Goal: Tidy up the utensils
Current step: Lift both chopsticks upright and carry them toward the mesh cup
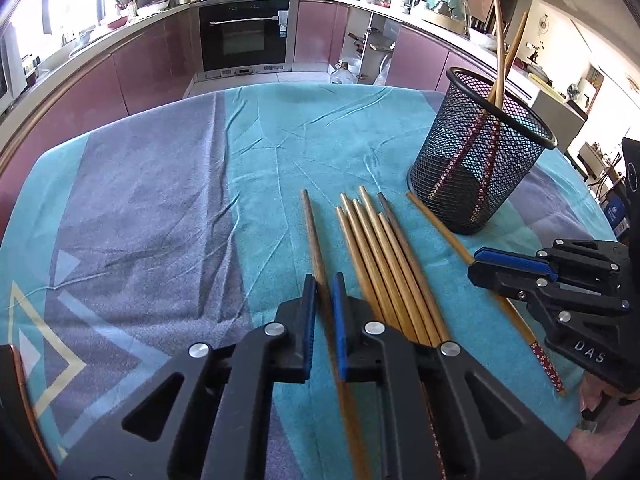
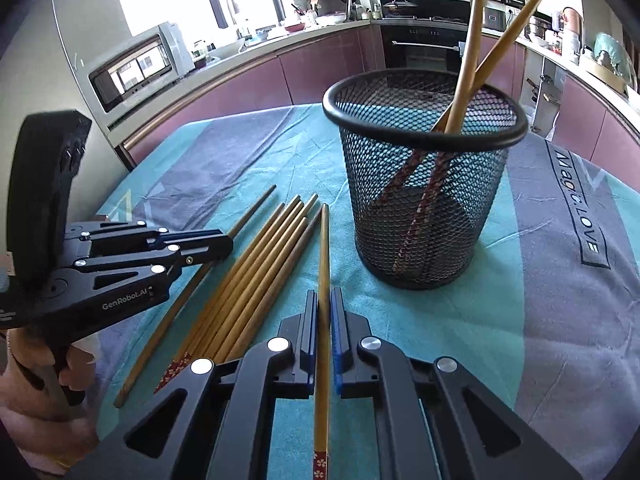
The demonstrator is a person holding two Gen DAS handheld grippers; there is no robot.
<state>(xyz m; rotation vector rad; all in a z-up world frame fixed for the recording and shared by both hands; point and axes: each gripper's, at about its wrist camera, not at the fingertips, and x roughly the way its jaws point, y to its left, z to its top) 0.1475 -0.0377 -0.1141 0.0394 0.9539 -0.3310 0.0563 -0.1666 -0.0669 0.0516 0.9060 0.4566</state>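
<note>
Holding one chopstick in each hand, I have both sets of fingers pinched shut on wood. The left gripper clamps the dark chopstick that lies apart on the left of the bundle of chopsticks; its blue pads press it from both sides, and its long axis runs straight ahead along the fingers, tip pointing away from me. The right gripper pinches the light chopstick on the right edge of the bundle, again with the stick in line with the fingers, its patterned end trailing back under the wrist.

What the next move turns on, as I judge it, is the mesh holder. It stands upright on the table, ahead and to the right of both sticks, already holding two chopsticks leaning against its rim. The right hand is plainly nearer: the holder sits just beyond its fingers, while from the left it lies well across, past the whole bundle. Each stick must tip from lying to upright before it drops in.
</note>
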